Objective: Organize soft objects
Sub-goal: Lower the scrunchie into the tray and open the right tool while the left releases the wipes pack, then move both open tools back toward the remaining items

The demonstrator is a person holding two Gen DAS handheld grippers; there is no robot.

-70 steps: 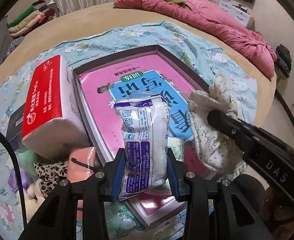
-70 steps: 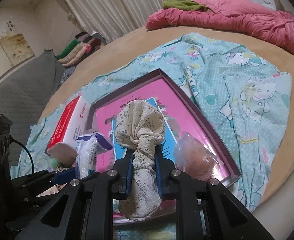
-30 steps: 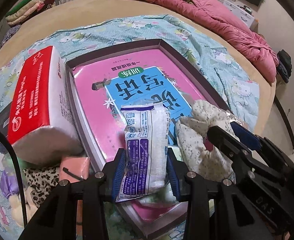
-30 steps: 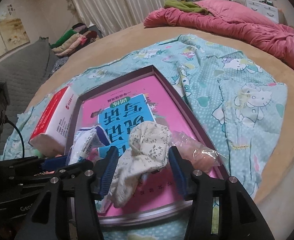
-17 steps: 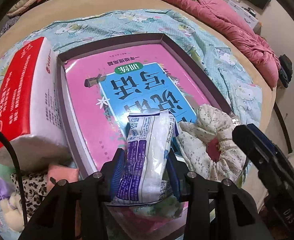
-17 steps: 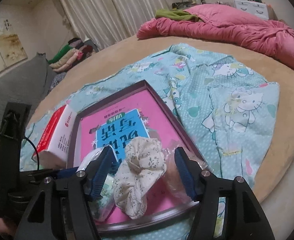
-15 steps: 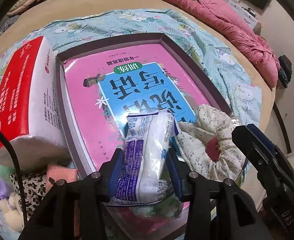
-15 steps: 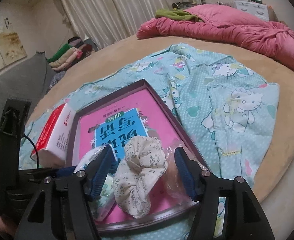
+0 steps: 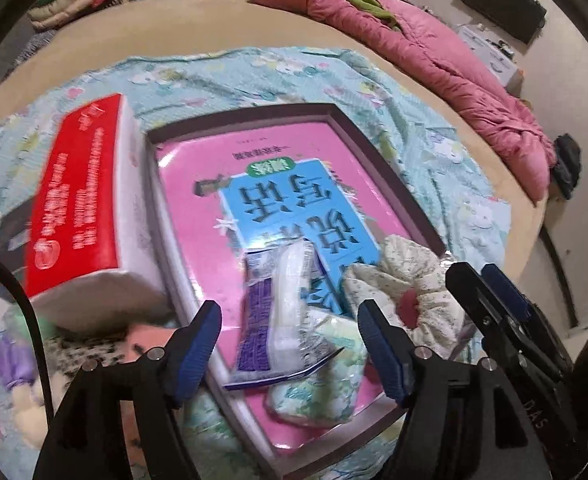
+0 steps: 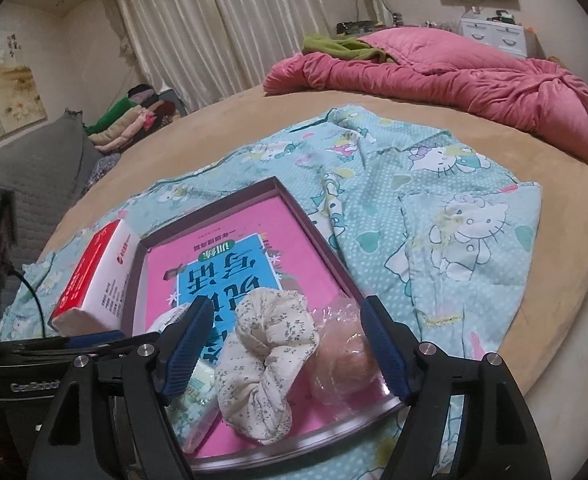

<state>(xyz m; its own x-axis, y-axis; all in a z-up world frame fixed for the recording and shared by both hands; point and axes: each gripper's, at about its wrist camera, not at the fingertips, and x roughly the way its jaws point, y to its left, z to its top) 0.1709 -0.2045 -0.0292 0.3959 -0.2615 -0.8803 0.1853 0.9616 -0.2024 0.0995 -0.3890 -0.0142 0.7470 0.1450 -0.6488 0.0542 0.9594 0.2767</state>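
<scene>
We see the left gripper (image 9: 288, 330) at the lower centre of its view with its jaws opening, blue pads standing clear of the purple-and-white wipes packet (image 9: 274, 316) that lies between them on the pink book (image 9: 198, 184) in the shallow box (image 9: 377, 148), its near end resting on a pale green-patterned packet (image 9: 321, 392). The right gripper (image 10: 284, 346), low in its own frame, also has its jaws opening; the cream floral scrunchie (image 10: 270, 356) lies between the pads without being pressed, and beside it, toward the right pad, sits a clear-wrapped pinkish bundle (image 10: 343, 354). Left of the box, touching its wall, stands a red-and-white tissue pack (image 9: 82, 208), with a leopard-print item (image 9: 82, 350) below it at the lower left. All of this rests on a light blue cartoon-cat sheet (image 10: 453, 232) spread over a round tan bed (image 10: 254, 116), with a pink quilt (image 10: 433, 72) at the upper right.
</scene>
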